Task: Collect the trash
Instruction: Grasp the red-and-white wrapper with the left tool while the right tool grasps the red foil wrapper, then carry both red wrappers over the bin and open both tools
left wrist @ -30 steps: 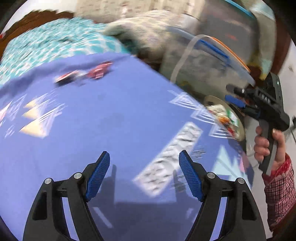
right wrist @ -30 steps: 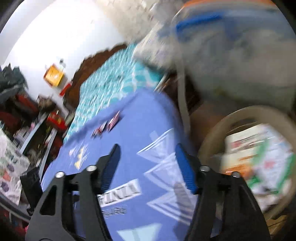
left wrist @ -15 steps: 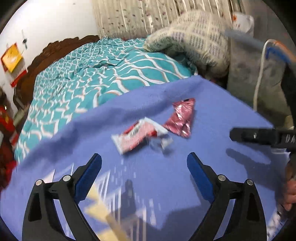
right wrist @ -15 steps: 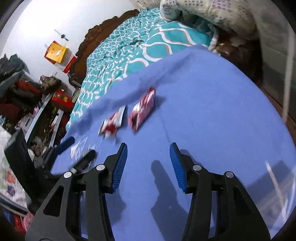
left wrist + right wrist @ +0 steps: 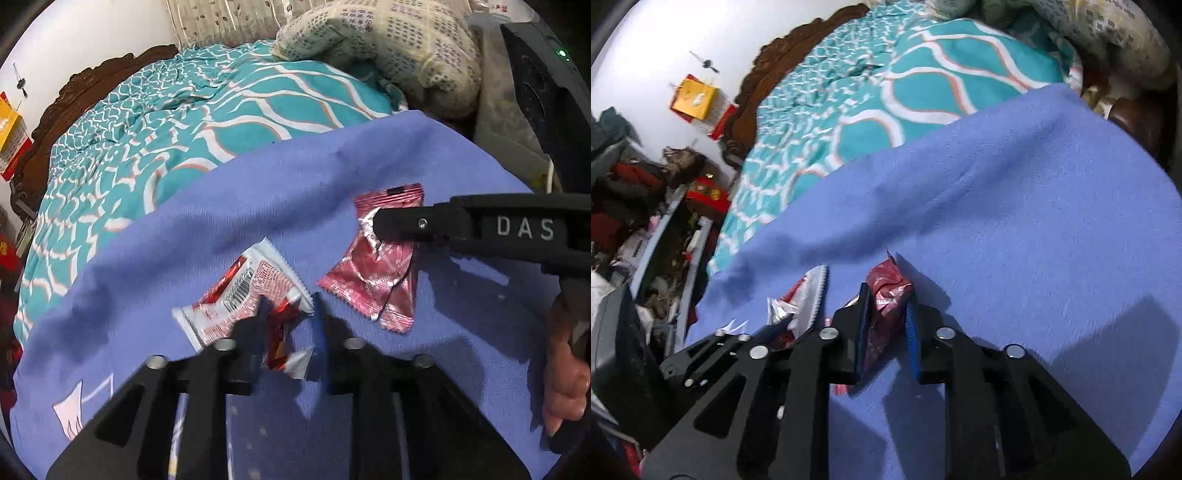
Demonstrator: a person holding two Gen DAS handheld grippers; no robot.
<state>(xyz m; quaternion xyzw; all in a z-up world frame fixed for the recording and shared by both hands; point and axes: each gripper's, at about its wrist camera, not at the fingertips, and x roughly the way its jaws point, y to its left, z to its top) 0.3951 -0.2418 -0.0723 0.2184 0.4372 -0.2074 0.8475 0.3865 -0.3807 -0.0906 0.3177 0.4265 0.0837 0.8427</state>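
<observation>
Two snack wrappers lie on a blue cloth (image 5: 258,192). My left gripper (image 5: 286,332) is closed on the crumpled end of the red-and-white wrapper (image 5: 236,295). My right gripper (image 5: 884,321) is closed on the red foil wrapper (image 5: 890,288); in the left wrist view it reaches in from the right over that same wrapper (image 5: 373,280). The red-and-white wrapper also shows in the right wrist view (image 5: 809,295), just left of my right fingers.
The blue cloth (image 5: 997,206) covers the near part of a bed with a teal patterned cover (image 5: 166,122). A cream checked pillow (image 5: 388,40) lies at the far right. A carved wooden headboard (image 5: 783,51) and cluttered shelves (image 5: 646,221) stand to the left.
Both grippers have moved in on the two wrappers and closed: the left on the red-and-white one, the right on the red foil one. Half a second ago both were open above the cloth.
</observation>
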